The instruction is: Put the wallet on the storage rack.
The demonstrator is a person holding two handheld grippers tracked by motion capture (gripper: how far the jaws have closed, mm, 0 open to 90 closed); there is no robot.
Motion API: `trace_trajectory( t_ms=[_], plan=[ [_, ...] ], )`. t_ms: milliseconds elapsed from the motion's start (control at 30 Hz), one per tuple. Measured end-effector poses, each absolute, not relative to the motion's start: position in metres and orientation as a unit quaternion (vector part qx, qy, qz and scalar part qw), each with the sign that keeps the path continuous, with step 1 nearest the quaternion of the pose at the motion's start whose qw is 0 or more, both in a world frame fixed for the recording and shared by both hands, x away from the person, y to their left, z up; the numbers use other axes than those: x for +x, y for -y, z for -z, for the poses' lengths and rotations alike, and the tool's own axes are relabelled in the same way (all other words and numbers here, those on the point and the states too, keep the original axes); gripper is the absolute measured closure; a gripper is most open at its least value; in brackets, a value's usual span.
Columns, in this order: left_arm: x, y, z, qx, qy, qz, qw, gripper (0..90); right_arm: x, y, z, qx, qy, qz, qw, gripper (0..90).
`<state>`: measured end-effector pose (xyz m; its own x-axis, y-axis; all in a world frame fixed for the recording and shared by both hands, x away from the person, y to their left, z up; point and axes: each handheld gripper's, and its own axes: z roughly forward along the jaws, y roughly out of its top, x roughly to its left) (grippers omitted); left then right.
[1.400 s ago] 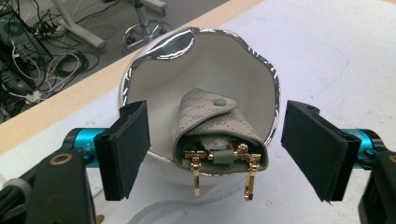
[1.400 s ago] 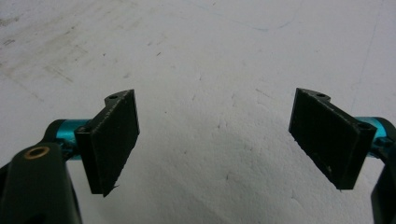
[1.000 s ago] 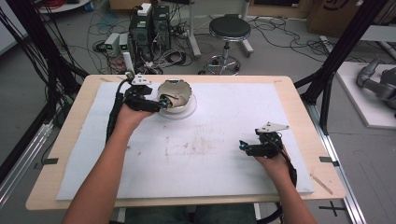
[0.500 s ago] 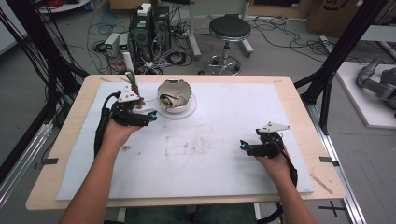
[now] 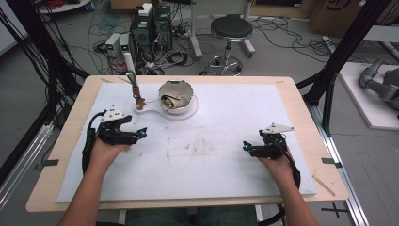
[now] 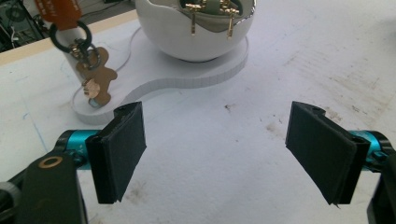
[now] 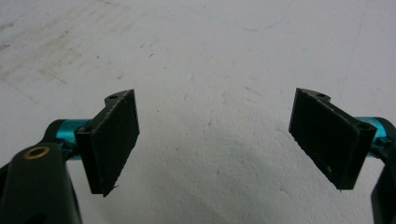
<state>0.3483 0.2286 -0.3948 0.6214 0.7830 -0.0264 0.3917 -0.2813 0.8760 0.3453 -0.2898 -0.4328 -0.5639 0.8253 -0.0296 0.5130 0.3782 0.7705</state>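
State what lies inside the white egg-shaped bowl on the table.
Inside the bowl, a greenish strap with two gold clasps shows in the left claw view. The bowl's wall hides whatever lies deeper beneath them.

bowl (image 5: 177,97): white, round, upright on flat white base, far-left of mat; gold-clipped item inside
keychain (image 6: 93,77): brown gingerbread fig. on black ring, hangs by post, base's left lobe

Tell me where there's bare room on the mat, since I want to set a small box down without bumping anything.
The widest free patch is the stained middle of the white mat, between the left gripper and the right gripper. The mat's far right, beyond the right gripper, is bare too. It is crowded far left, around the white bowl, its flat stand and the hanging keychain.
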Motion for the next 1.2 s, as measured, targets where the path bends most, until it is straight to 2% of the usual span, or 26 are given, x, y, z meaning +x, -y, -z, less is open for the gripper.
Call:
trace_trajectory(
  t_ms=[233,1200],
  plan=[
    [0.345,-0.242,0.401,0.76,-0.377,-0.209,0.486,20.1,0.347,0.286,0.434,0.409,-0.808,-0.369,0.209,16.2],
    [0.346,-0.248,0.413,0.76,-0.396,-0.203,0.474,20.1,0.349,0.288,0.434,0.409,-0.807,-0.37,0.21,16.3]
  ],
)
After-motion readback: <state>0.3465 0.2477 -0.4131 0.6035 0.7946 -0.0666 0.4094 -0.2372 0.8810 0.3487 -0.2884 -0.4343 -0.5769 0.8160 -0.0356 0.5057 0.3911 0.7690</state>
